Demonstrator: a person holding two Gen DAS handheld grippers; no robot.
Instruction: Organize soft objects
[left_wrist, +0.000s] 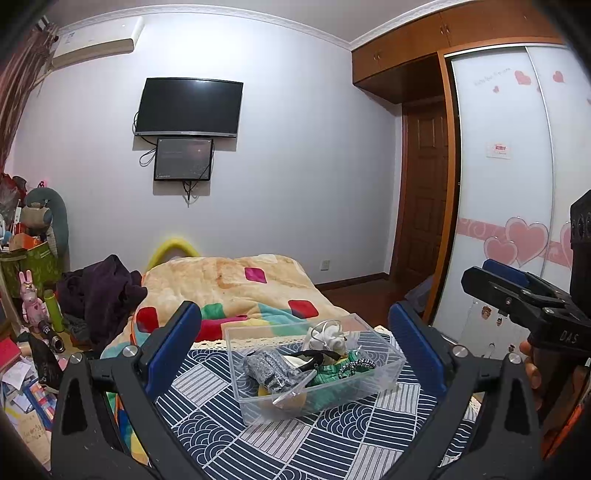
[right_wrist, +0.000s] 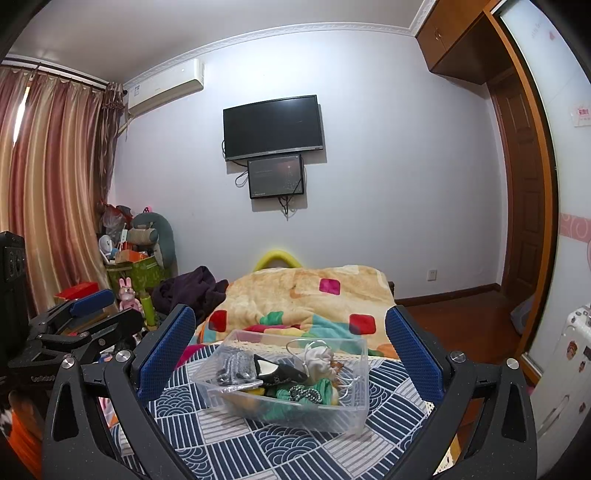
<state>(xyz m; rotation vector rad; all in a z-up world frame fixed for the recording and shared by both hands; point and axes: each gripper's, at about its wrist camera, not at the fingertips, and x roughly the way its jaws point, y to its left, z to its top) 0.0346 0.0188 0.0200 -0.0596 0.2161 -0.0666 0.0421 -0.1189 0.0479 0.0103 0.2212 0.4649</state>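
Right now both tools hang above the foot of a bed, each with its blue pads spread wide and nothing between them: the left hand-held gripper (left_wrist: 295, 354) frames a clear plastic box (left_wrist: 384, 373) from its own camera, and the right hand-held gripper (right_wrist: 290, 360) frames the same box (right_wrist: 354, 413) from a little further to the right. The box sits on a navy-and-white patterned cloth (left_wrist: 207, 428) spread over the bed, apart from both sets of pads. Inside it lie the soft objects (left_wrist: 325, 362) in a loose heap: a grey speckled piece in a plastic bag (left_wrist: 267, 367), a white drawstring pouch (left_wrist: 327, 339), green fabric (left_wrist: 325, 376) and a black-and-white braided cord (left_wrist: 356, 365). Beyond the box a beige blanket (left_wrist: 229, 280) with coloured squares covers the rest of the bed. A dark television (left_wrist: 188, 107) hangs on the far wall with a smaller screen (left_wrist: 183, 158) just below it.
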